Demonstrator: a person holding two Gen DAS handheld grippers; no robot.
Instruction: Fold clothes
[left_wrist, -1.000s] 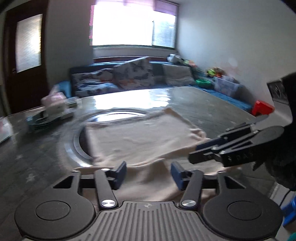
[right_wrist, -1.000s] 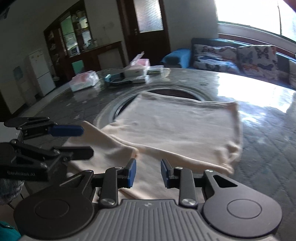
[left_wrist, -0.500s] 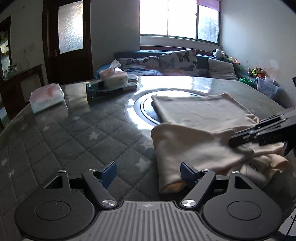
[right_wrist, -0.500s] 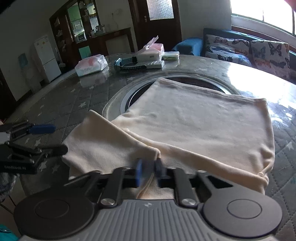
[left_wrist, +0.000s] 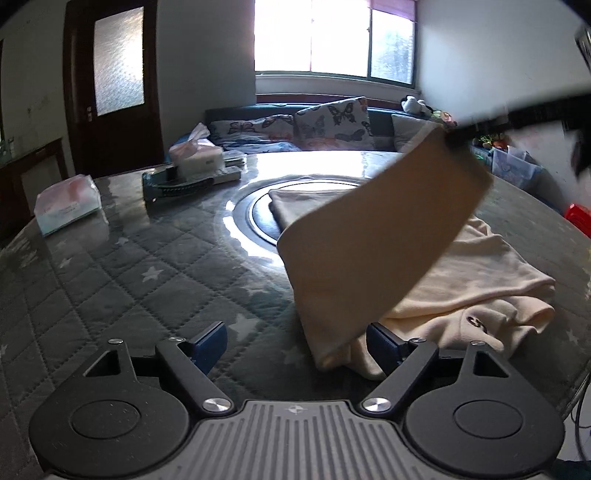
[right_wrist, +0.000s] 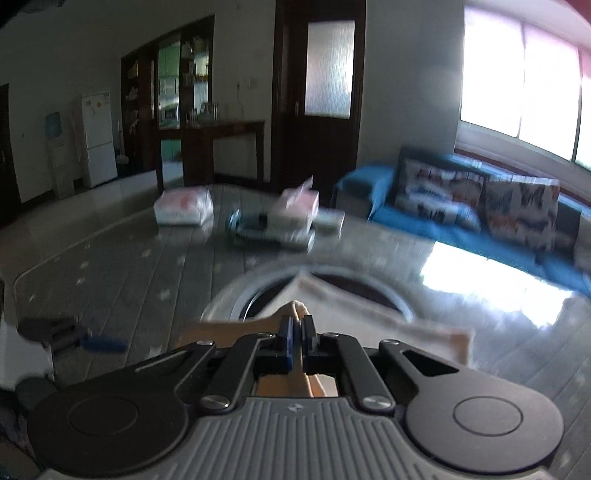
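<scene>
A cream garment (left_wrist: 480, 266) lies crumpled on the star-quilted table (left_wrist: 147, 266). One sleeve (left_wrist: 369, 251) rises off it as a taut band toward the upper right. There my right gripper (left_wrist: 454, 138) appears as a dark blur, shut on the sleeve's end. In the right wrist view, my right gripper (right_wrist: 295, 328) pinches a fold of cream cloth (right_wrist: 297, 308) between its blue pads. My left gripper (left_wrist: 295, 341) sits low over the table with its jaws opening. The sleeve's lower end lies just inside its right finger (left_wrist: 384, 341), and the pads do not press on it.
A round inset ring (left_wrist: 255, 210) sits mid-table under the garment's far part. A tissue pack (left_wrist: 68, 205) and a tissue box (left_wrist: 195, 157) on a dark tray stand at the far left. A sofa with butterfly cushions (left_wrist: 332, 122) lies beyond the table.
My right gripper closed on the sleeve and rose, pulling it up off the table. My left gripper's jaws spread wider and it sank closer to the tabletop.
</scene>
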